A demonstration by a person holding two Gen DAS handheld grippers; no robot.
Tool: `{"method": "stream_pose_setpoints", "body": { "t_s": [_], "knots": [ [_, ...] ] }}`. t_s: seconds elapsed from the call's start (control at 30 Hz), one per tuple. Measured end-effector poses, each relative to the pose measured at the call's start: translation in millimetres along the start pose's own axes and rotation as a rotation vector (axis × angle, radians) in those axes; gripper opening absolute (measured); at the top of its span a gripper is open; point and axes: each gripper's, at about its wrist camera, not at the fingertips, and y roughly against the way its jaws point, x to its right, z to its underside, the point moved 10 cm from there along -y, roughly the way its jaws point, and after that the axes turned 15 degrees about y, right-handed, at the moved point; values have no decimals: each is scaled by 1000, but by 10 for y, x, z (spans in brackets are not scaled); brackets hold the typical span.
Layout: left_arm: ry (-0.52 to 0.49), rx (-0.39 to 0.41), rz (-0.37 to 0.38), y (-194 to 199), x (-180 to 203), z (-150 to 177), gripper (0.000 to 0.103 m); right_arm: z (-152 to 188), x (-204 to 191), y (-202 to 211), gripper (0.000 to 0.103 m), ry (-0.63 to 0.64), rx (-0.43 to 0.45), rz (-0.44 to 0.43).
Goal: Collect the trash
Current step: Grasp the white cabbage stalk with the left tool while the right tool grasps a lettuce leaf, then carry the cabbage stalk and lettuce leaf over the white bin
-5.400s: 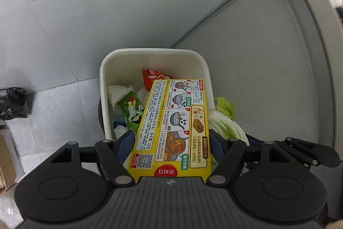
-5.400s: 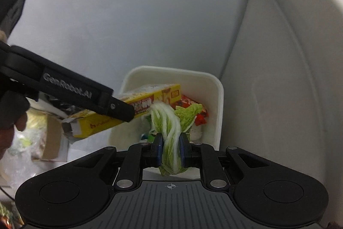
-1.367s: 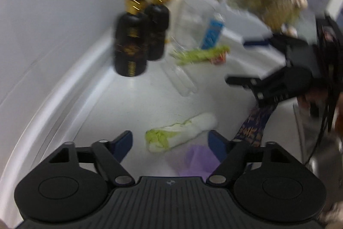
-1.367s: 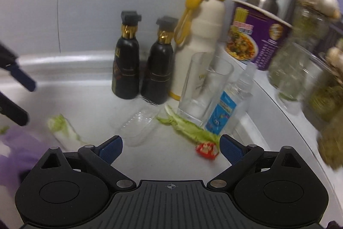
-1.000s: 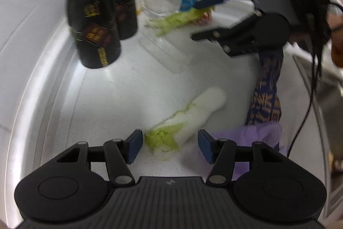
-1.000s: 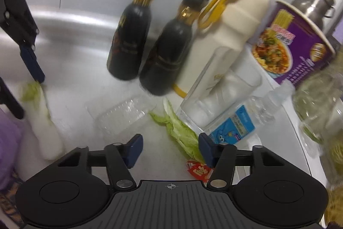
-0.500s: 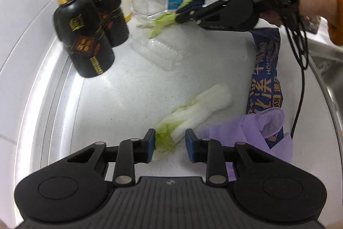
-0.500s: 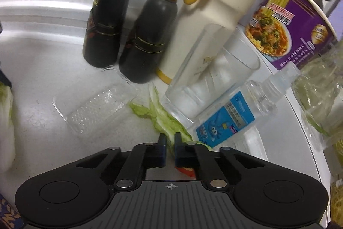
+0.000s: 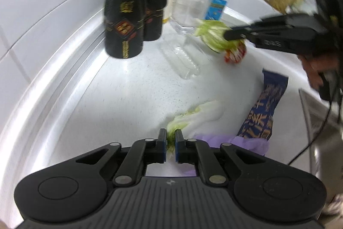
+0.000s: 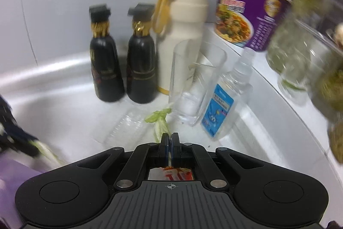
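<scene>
My left gripper (image 9: 170, 138) is shut on the green end of a white cabbage stalk (image 9: 197, 115) that lies on the white counter (image 9: 133, 87). My right gripper (image 10: 170, 140) is shut on a green lettuce leaf (image 10: 159, 121) together with a small red wrapper (image 10: 171, 175) under the jaws. In the left wrist view the right gripper (image 9: 229, 34) holds the leaf (image 9: 212, 33) and red wrapper (image 9: 234, 54) lifted above the counter.
A clear plastic tray (image 9: 184, 59), a blue snack packet (image 9: 263, 108) and a purple glove (image 9: 235, 143) lie on the counter. Two black bottles (image 10: 122, 70), a cream flask (image 10: 184, 35), a glass (image 10: 193, 81), a small water bottle (image 10: 225, 100) and a noodle cup (image 10: 246, 16) stand behind.
Both grippers have shut: the left on the cabbage stalk, the right on the lettuce leaf and red wrapper. The right gripper has lifted its load off the counter.
</scene>
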Motion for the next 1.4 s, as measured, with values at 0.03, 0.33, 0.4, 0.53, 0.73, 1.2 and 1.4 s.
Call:
{"method": "stream_pose_setpoints", "body": {
  "t_s": [0.03,0.33,0.4,0.53,0.73,1.2,1.4],
  "knots": [
    [29,5,7,4,-14,-1,5,1,2,53,0,-36,7,-19],
    [216,63,34,171,-129,-42,3,38,-9,387,0,-361,76,-200],
    [238,75,38,221,-141,-50,3,65,-28,419,0,-416,72,-225],
    [287,100,61,341,-170,-61,3,100,-55,519,0,-520,86,-278],
    [362,134,91,563,-214,-33,3,31,-75,721,0,-656,150,-359],
    [483,229,138,1225,-322,400,3,-10,-826,1190,0,-713,156,-482],
    [512,303,143,1618,-421,672,3,17,-1432,1326,0,-673,117,-544]
  ]
}}
